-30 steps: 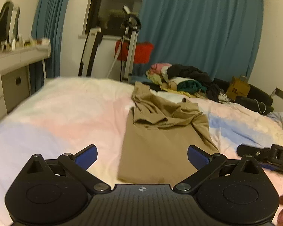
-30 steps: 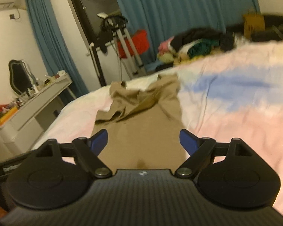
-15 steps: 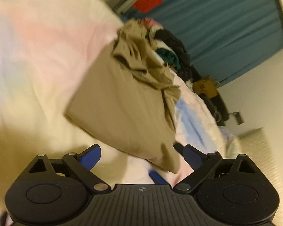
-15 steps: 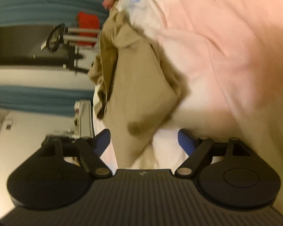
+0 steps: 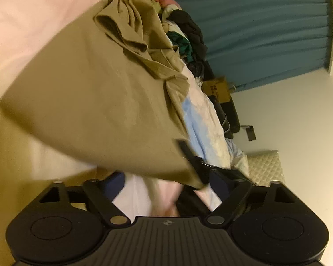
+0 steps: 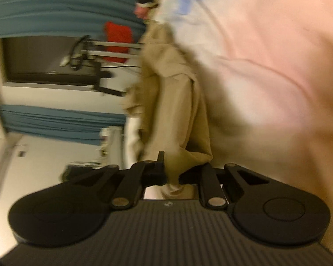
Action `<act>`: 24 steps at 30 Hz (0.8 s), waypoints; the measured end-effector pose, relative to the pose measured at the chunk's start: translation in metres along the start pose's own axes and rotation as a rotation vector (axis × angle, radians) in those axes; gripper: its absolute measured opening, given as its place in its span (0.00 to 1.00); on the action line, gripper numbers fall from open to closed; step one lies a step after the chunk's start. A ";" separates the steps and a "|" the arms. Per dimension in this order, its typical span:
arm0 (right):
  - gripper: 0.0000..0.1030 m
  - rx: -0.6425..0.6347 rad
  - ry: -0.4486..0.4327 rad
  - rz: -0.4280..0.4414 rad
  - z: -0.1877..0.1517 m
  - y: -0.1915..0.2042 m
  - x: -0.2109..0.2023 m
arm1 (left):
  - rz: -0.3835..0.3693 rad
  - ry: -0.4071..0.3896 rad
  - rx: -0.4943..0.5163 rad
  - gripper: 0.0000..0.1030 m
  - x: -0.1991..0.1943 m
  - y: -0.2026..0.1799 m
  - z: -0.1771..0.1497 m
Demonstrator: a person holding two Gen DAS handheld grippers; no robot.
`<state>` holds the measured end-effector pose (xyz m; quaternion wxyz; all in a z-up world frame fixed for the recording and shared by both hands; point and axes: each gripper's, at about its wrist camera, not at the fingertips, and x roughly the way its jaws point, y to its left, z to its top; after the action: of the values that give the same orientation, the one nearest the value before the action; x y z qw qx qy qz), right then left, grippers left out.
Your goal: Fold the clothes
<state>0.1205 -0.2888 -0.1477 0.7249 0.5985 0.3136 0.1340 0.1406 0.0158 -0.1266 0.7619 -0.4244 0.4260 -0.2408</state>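
A second ago we had both grippers level above the bed with their jaws wide. Now both wrists have rolled onto their sides and dropped to the near hem of the tan garment [image 5: 95, 102]. The right gripper [image 6: 172, 178] is closing, its pads already clenched on a bunched corner of the cloth. The left gripper [image 5: 166, 182] is narrowing too but still released; the hem's near edge sits just ahead of its fingers, and only bedsheet seems to lie between them, though the blur makes us unsure. The dark shape at the garment's right corner in the left view looks like the right gripper's finger.

We judge that the first fold is about to start: one corner is secured and the other not yet. The hem cannot be lifted evenly until the left jaws also catch cloth.

The garment lies on the pink, white and blue bedspread [image 5: 22, 22], stretching away from us toward the blue curtain [image 5: 266, 22]. Its near half lies smooth and flat. The far end is rumpled, with sleeves or a collar heaped in folds. Beyond it sits a pile of other clothes [image 5: 188, 35].
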 end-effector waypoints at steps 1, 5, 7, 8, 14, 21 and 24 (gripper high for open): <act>0.12 -0.019 -0.004 0.022 0.001 0.005 -0.004 | -0.002 -0.025 -0.018 0.74 -0.001 0.005 0.003; 0.12 -0.065 -0.018 0.070 0.008 0.013 -0.016 | 0.012 -0.151 -0.107 0.63 -0.016 0.029 0.008; 0.12 -0.066 -0.021 0.073 0.014 0.010 -0.021 | 0.024 -0.216 -0.149 0.55 -0.024 0.041 0.004; 0.12 -0.063 -0.021 0.073 0.018 0.009 -0.023 | 0.027 -0.236 -0.165 0.50 -0.027 0.046 0.003; 0.12 -0.117 -0.028 0.050 0.014 0.011 -0.024 | 0.026 -0.287 -0.148 0.10 -0.032 0.050 0.004; 0.12 -0.133 -0.046 0.025 0.005 0.021 -0.025 | -0.044 -0.364 -0.066 0.07 -0.055 0.027 0.014; 0.12 -0.149 -0.051 0.020 -0.006 0.029 -0.036 | -0.076 -0.361 -0.044 0.06 -0.073 0.018 0.005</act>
<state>0.0941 -0.2974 -0.1103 0.7736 0.5494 0.2783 0.1490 0.1072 0.0806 -0.1081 0.8068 -0.4930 0.2712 -0.1801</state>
